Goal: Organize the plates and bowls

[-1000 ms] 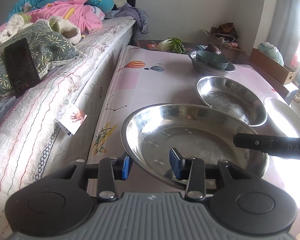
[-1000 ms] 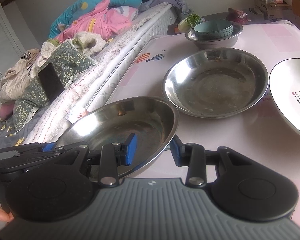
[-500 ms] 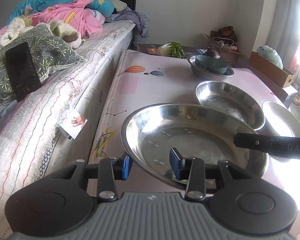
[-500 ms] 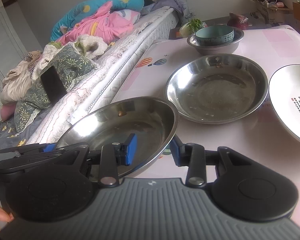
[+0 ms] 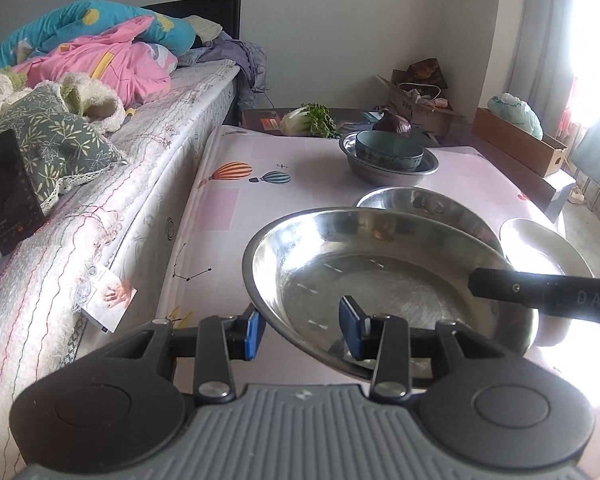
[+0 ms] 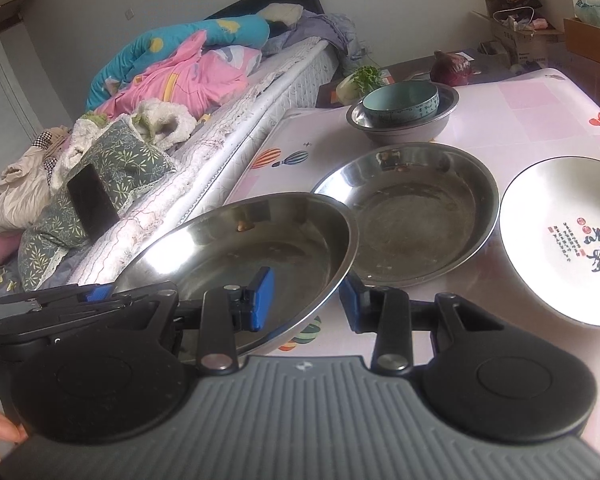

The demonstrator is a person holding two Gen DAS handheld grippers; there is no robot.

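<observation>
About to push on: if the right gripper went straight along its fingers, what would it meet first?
Probably the second steel basin on the table, just beyond the held basin the right gripper clamps by its rim; depth is unclear.

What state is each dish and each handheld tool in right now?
Near steel plate: lifted, tilted, gripped at both rims.
Second steel plate: empty, on table.
White plate: empty, on table.
Blue bowl: nested in steel bowl.
Left tool: clamping rim.
Right tool: clamping rim.

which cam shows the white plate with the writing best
The right wrist view: the white plate lies almost fully in frame on the table, its red and black writing visible. In the left wrist view the plate is a washed-out sliver in window glare, partly hidden behind the held steel plate; no writing shows.
</observation>
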